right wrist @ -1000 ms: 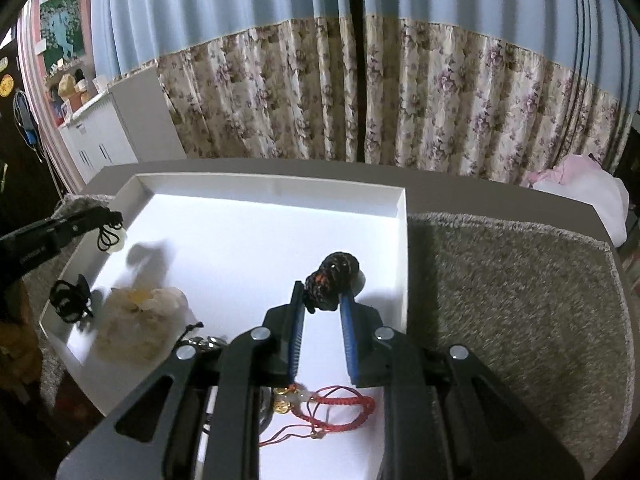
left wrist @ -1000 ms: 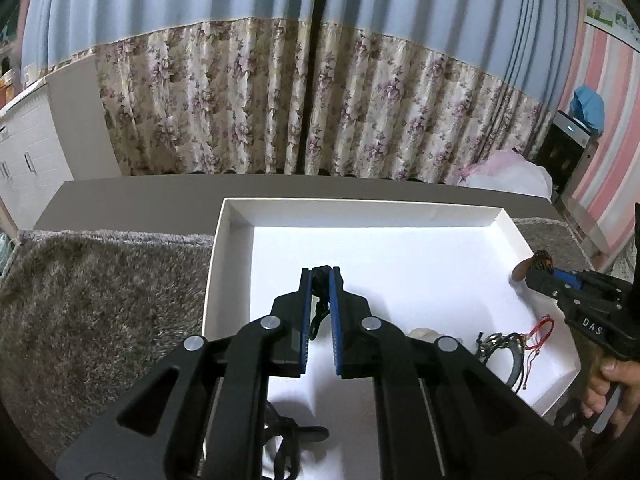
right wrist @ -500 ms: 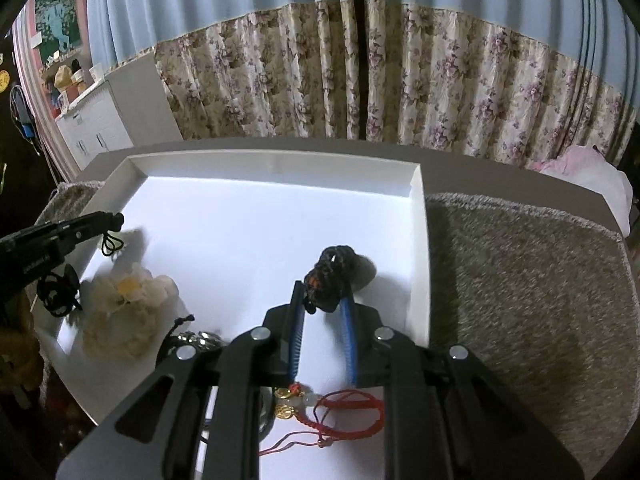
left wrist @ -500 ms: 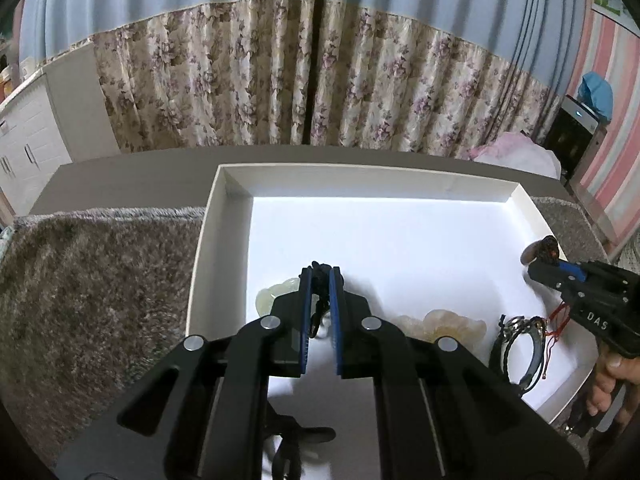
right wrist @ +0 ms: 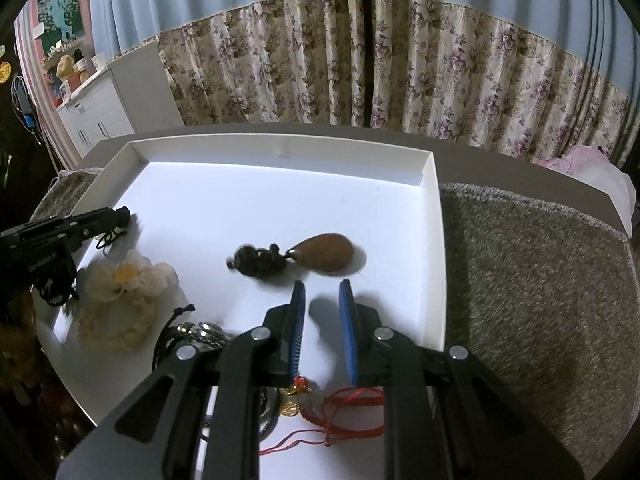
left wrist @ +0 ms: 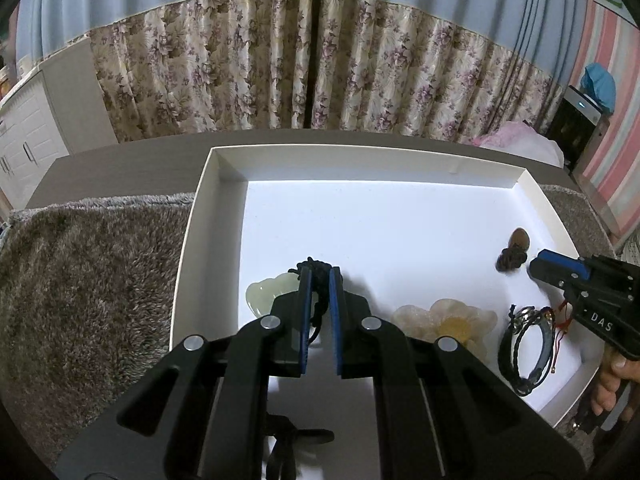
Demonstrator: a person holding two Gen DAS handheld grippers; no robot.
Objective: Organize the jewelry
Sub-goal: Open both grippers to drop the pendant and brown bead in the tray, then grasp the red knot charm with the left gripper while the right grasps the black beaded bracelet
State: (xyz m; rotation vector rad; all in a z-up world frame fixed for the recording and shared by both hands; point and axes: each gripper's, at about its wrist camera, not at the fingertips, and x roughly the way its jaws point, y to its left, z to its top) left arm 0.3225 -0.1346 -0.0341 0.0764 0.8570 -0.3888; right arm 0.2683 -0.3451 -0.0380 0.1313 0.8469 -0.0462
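A white tray (left wrist: 224, 184) lies on a grey shaggy rug. My left gripper (left wrist: 320, 276) is shut on the black cord (left wrist: 318, 280) of a pale green jade pendant (left wrist: 266, 294), which rests on the tray floor at its left side. My right gripper (right wrist: 322, 290) is open and empty, just behind a brown teardrop pendant (right wrist: 326, 254) with a bunched black cord (right wrist: 258, 260) that lies on the tray; the pendant also shows in the left wrist view (left wrist: 520, 238). The right gripper also shows in the left wrist view (left wrist: 538, 266), and the left in the right wrist view (right wrist: 120, 216).
A cream flower piece (left wrist: 450, 322) (right wrist: 124, 280), a black bracelet with a metal part (left wrist: 528, 348) and a red cord bracelet with gold charms (right wrist: 344, 404) lie in the tray (right wrist: 434, 208). The rug (left wrist: 80, 280) surrounds it. Curtains hang behind.
My right gripper has opened and let go of the brown pendant, which now lies on the tray. My left gripper has lowered the jade pendant onto the tray floor.
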